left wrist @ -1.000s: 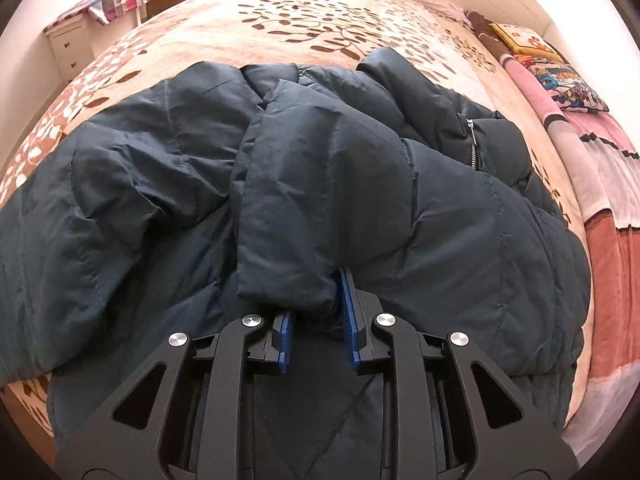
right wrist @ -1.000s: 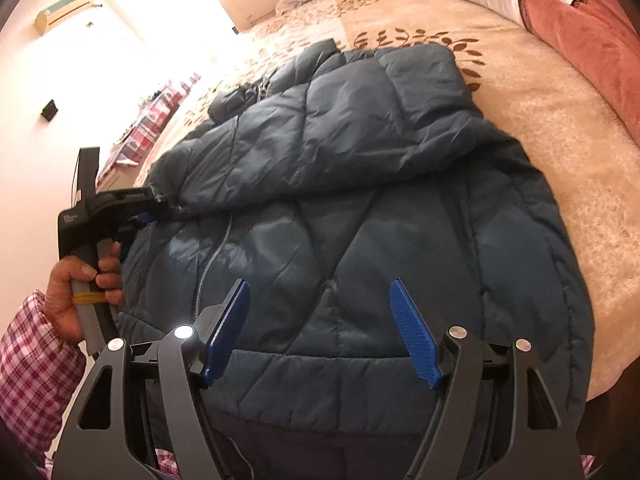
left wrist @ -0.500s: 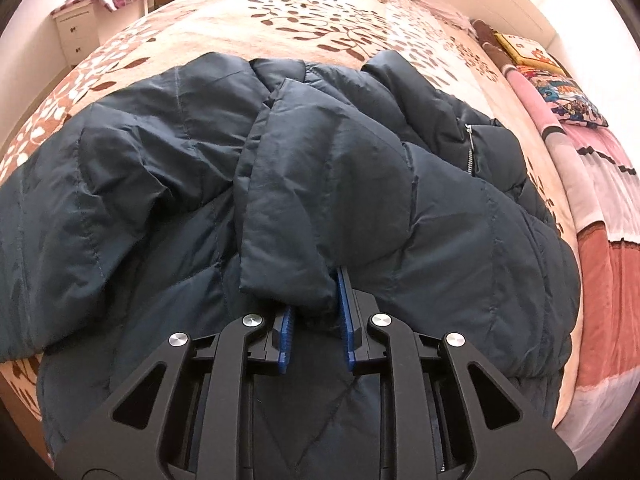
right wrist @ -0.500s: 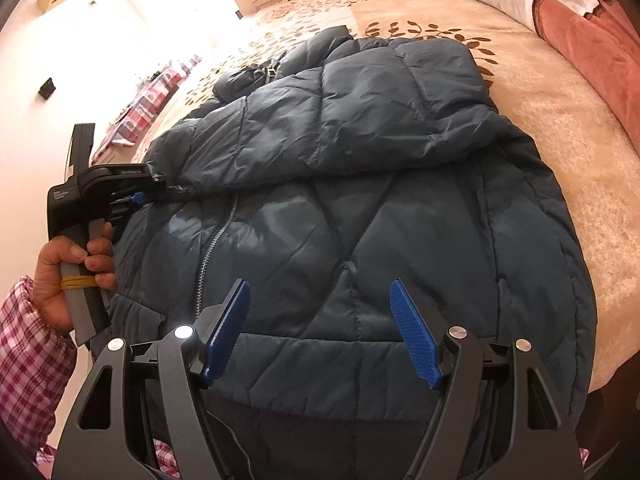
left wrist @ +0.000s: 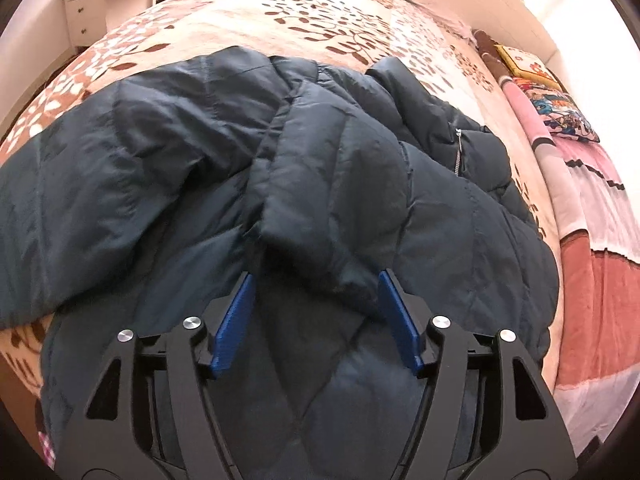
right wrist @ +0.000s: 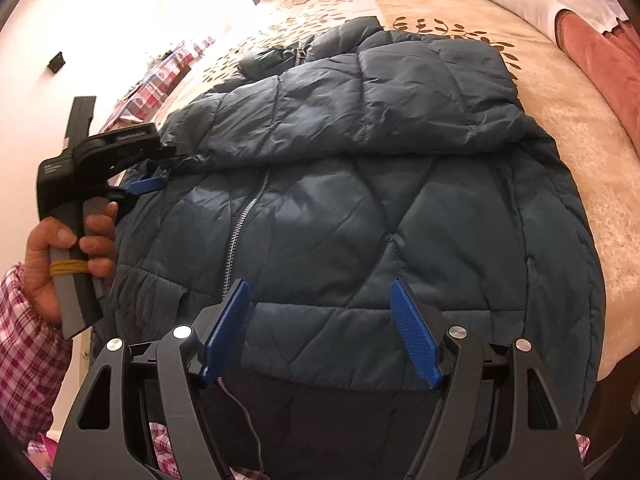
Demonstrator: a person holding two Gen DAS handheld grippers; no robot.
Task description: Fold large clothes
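Since a second ago, the left gripper [left wrist: 316, 312] has just been opening: its jaws, then pinched on the sleeve cuff [left wrist: 320, 256], now stand wide with the cuff loose between them. The dark puffer jacket [right wrist: 360, 208] lies spread on the floral bedspread [left wrist: 328, 12], sleeve folded across its front. The right gripper [right wrist: 320, 320] hovers wide and empty over the hem. Likely next: folding the other side in.

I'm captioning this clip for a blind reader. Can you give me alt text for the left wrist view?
A dark puffer jacket lies spread on a bed with a leaf-patterned cover, one sleeve folded over its front. The left gripper has just been opening; its blue pads now stand apart either side of the sleeve's cuff. Pillows lie at the right.
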